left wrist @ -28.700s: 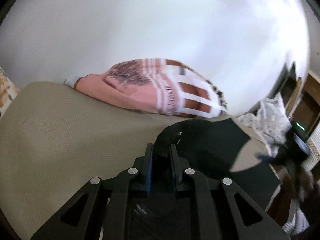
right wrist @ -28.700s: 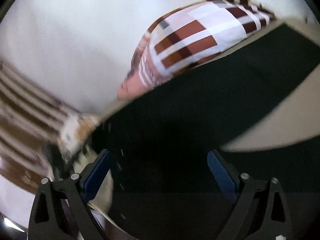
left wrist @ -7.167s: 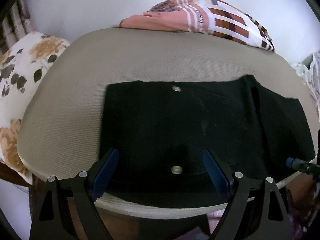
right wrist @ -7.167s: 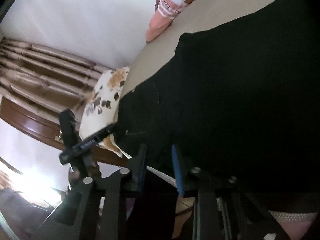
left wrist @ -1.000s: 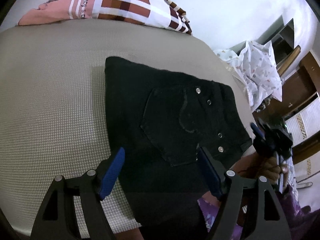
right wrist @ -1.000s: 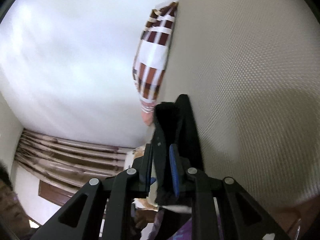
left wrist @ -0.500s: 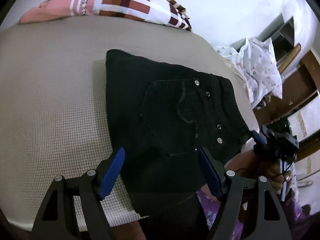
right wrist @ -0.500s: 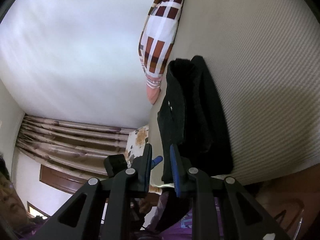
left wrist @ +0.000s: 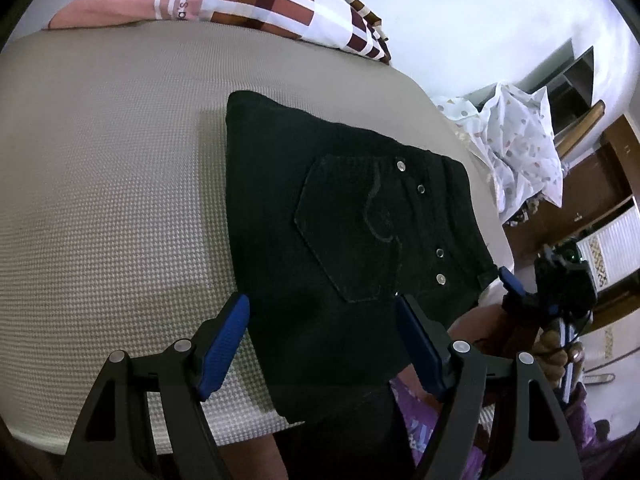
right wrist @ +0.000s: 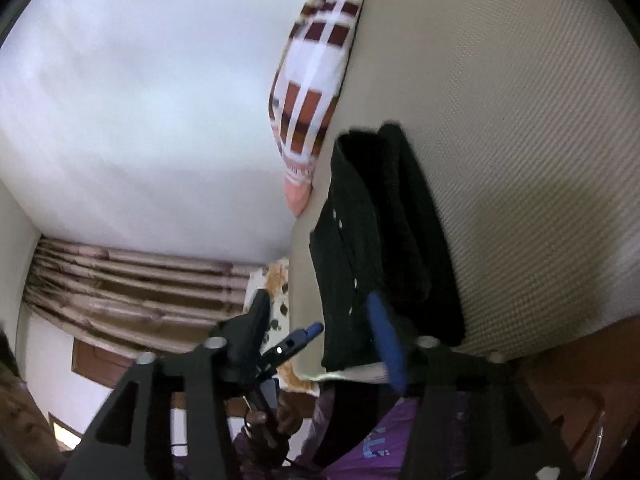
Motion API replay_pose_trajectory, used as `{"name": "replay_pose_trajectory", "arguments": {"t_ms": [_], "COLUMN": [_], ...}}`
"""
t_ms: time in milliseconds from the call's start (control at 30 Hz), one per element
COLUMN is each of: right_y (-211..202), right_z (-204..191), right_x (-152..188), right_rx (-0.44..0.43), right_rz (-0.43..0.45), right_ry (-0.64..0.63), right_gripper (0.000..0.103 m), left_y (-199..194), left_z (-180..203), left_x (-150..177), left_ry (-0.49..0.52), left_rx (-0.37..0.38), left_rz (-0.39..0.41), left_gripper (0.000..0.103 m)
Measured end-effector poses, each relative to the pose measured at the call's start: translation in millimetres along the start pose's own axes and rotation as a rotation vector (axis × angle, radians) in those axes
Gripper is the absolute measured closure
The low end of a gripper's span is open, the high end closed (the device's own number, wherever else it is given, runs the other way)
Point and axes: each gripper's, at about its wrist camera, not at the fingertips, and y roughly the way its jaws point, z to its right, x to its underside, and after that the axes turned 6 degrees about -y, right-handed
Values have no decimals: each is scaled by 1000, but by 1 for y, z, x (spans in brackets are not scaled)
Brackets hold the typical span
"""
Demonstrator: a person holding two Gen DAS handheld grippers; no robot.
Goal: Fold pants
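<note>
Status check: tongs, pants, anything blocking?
Left tongs open, right tongs open. Black pants folded on beige bed. Nothing blocking.

Your right tool (right wrist: 320,330) has let go of the black pants (left wrist: 344,248): its fingers, pinched on the waistband edge a second ago, now stand apart and drawn back from it. The pants, spread flat across the bed (left wrist: 112,184) seven seconds ago, now lie as a folded stack, back pocket up.
</note>
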Motion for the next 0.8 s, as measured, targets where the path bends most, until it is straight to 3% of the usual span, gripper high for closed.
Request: {"name": "replay_pose_trajectory", "arguments": {"t_ms": [167, 433, 800], "right_y": [-12, 19, 21], "right_z": [16, 26, 5], "right_x": [8, 12, 7], "right_rx": [-41, -47, 15], "right_rz": [16, -34, -35], "right_ry": [83, 134, 13], "right_gripper": [45, 44, 41], "left_y": [2, 5, 10], "left_z": [-2, -2, -13], "left_x": [-2, 1, 3], "left_ry": [-16, -10, -60], "left_rx": [14, 5, 12], "left_rz": [-3, -24, -44], "left_gripper": [28, 28, 28]}}
